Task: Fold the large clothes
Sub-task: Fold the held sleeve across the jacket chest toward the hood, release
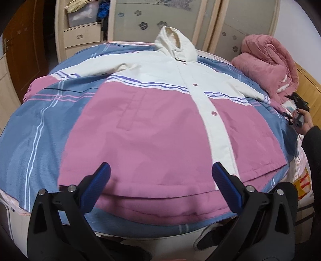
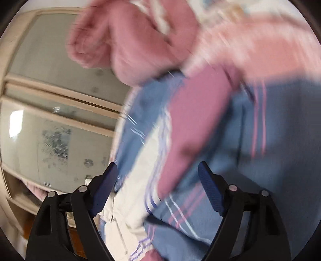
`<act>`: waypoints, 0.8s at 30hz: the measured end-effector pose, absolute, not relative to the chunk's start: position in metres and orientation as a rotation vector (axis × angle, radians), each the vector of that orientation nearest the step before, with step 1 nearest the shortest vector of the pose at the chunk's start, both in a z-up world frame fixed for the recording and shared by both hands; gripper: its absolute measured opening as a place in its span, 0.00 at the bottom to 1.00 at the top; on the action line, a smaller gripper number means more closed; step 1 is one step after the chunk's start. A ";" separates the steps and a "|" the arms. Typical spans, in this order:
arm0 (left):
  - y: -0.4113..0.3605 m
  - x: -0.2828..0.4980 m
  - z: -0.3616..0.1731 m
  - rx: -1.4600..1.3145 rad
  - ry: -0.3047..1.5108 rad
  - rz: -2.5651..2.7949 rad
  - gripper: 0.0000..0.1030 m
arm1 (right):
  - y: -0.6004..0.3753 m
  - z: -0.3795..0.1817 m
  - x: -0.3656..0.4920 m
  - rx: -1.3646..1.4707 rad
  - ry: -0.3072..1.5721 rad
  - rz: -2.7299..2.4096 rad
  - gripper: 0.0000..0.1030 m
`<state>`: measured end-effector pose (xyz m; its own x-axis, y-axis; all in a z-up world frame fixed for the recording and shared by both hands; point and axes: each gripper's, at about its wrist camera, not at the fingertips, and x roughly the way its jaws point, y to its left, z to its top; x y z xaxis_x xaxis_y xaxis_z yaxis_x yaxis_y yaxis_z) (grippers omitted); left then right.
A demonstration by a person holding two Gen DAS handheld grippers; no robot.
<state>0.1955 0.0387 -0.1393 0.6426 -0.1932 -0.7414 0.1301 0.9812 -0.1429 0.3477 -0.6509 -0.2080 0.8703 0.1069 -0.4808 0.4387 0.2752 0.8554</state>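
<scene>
A large hooded jacket (image 1: 152, 112), white on top and pink below, lies flat and front up on the blue striped bed cover (image 1: 38, 128). Its hood (image 1: 176, 44) points toward the wardrobe. My left gripper (image 1: 161, 168) hovers open just above the pink hem at the bed's near edge, holding nothing. At the right edge, a hand holds the right gripper (image 1: 299, 112) beside the jacket's right sleeve. The blurred right wrist view shows that sleeve (image 2: 192, 120), pink then white, running away from my open right gripper (image 2: 158, 166); the blue pads (image 2: 210, 184) stand apart from the cloth.
A rolled pink quilt (image 1: 266, 60) sits at the bed's far right, next to a wooden headboard (image 1: 309, 88). A wardrobe with flowered sliding doors (image 1: 160, 18) stands behind the bed. Drawers and shelves (image 1: 82, 36) are at the back left, beside a brown door (image 1: 24, 50).
</scene>
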 end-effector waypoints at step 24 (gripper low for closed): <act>0.061 0.197 -0.142 -0.103 0.848 -0.156 0.98 | -0.527 -0.080 0.464 0.581 0.409 -0.357 0.02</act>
<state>0.1971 0.0614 -0.1419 0.6510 -0.1777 -0.7380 0.0960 0.9837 -0.1521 0.4644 -0.5275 -0.0796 0.8602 -0.2081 -0.4656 0.4333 0.7796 0.4521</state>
